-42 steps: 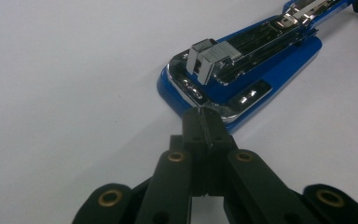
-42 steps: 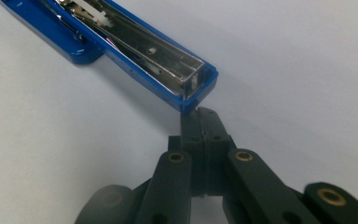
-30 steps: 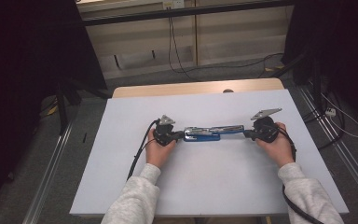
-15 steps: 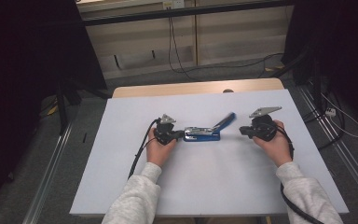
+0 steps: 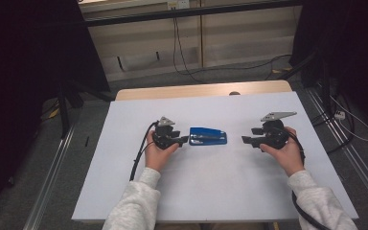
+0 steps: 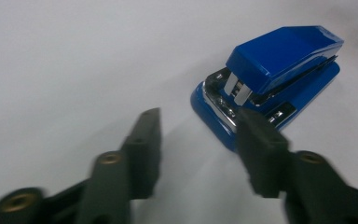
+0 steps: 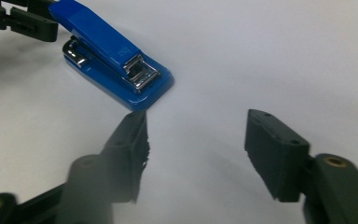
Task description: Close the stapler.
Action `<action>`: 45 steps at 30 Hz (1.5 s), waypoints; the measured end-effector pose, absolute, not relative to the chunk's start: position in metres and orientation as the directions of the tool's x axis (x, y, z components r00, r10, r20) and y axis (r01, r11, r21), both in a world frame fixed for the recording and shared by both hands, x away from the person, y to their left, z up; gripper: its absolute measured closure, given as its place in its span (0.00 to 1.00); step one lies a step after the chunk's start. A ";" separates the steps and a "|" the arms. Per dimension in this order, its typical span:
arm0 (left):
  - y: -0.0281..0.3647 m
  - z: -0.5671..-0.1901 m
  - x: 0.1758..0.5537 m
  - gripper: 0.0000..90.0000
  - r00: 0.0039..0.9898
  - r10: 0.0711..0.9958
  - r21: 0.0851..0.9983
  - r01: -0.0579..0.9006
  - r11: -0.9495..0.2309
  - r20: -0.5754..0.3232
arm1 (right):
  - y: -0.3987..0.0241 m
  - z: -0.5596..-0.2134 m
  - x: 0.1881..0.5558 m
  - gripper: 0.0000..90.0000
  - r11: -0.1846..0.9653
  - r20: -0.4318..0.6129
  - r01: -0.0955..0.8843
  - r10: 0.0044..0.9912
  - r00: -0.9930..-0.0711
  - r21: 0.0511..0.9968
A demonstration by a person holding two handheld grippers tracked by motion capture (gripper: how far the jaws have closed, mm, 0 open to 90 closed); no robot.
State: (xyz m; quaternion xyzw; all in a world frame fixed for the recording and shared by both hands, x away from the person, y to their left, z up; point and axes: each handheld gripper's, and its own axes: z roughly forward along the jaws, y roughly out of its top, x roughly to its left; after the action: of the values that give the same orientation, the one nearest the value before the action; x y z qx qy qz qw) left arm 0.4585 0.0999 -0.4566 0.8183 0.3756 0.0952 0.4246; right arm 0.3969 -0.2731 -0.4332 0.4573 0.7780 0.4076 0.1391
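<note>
A blue stapler (image 5: 208,136) lies folded flat in the middle of the white table top (image 5: 211,191). My left gripper (image 5: 184,140) is just off its left end, jaws open. In the left gripper view the stapler (image 6: 270,79) lies ahead to the right, and its near end sits just past the right jaw of my gripper (image 6: 200,135). My right gripper (image 5: 246,140) stands open a short way right of the stapler, clear of it. In the right gripper view the stapler (image 7: 116,51) is up to the left of the open gripper (image 7: 196,140), with nothing between the jaws.
A wooden strip (image 5: 201,91) runs along the table's far edge. Metal rails (image 5: 52,191) flank the table on the floor, and cables (image 5: 350,120) lie at the right. The left gripper's cable (image 5: 139,153) trails across the table top.
The stapler was stretched out between both grippers, then its top arm stood raised; now it is folded down. My right gripper has let go and drawn back to the right.
</note>
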 end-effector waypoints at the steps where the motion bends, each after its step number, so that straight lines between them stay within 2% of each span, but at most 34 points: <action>1: 0.103 -0.455 0.457 0.49 0.702 0.693 0.770 0.530 -0.356 -0.162 | -0.273 -0.433 0.397 0.41 0.249 0.156 0.598 0.825 -0.543 0.762; 4: 0.114 -0.451 0.449 0.42 0.709 0.682 0.779 0.525 -0.343 -0.178 | -0.275 -0.433 0.390 0.33 0.242 0.162 0.595 0.823 -0.544 0.766; 5: 0.117 -0.449 0.446 0.38 0.708 0.681 0.778 0.530 -0.337 -0.187 | -0.275 -0.433 0.388 0.32 0.241 0.169 0.600 0.822 -0.544 0.763; 7: 0.124 -0.447 0.441 0.36 0.712 0.678 0.787 0.521 -0.331 -0.186 | -0.274 -0.433 0.382 0.30 0.244 0.175 0.601 0.815 -0.552 0.761; 10: 0.135 -0.443 0.433 0.27 0.708 0.680 0.788 0.523 -0.326 -0.188 | -0.269 -0.430 0.370 0.25 0.274 0.151 0.590 0.808 -0.569 0.759; 17: 0.152 -0.434 0.416 0.21 0.705 0.686 0.800 0.511 -0.315 -0.181 | -0.264 -0.429 0.357 0.22 0.298 0.135 0.581 0.799 -0.586 0.758; 24: 0.166 -0.431 0.400 0.17 0.711 0.681 0.803 0.503 -0.319 -0.174 | -0.266 -0.429 0.342 0.21 0.306 0.143 0.581 0.787 -0.600 0.754; 45: 0.189 -0.427 0.384 0.16 0.699 0.693 0.802 0.509 -0.312 -0.174 | -0.276 -0.432 0.314 0.18 0.317 0.142 0.583 0.782 -0.607 0.748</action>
State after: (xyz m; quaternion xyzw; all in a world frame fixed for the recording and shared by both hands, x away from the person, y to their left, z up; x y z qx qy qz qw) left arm 0.3841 0.1889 -0.4268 0.8035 0.3741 0.1021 0.4517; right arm 0.3137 -0.2758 -0.4323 0.4257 0.8019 0.4004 0.1242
